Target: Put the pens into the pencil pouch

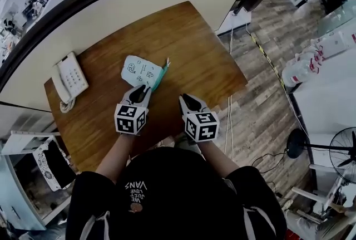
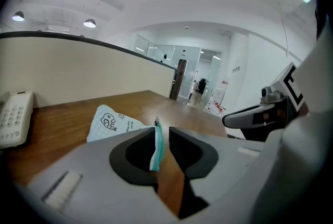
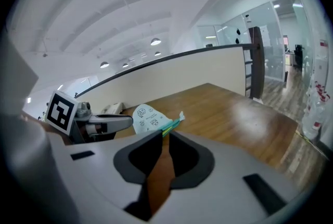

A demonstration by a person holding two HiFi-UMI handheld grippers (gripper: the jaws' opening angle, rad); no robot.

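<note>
The pencil pouch (image 1: pixel 139 70) pointed away from the person, print illegible, its teal edge between the left gripper's (image 1: pixel 147 89) parted jaws, while the right gripper (image 1: pixel 182 97) stood slightly apart, empty.

A brown wooden tabletop (image 1: pixel 183 38) stands against a dark-edged cream partition wall (image 1: pixel 139 5), with a white desk telephone (image 1: pixel 69 80) near its left edge. To the right runs a grey-brown plank floor (image 1: pixel 267 116) with a standing fan (image 1: pixel 342 150) at the far side. Round ceiling lights (image 3: pixel 155 41) glow under a white ceiling, with glass partitions (image 3: pixel 270 25) beyond.
</note>
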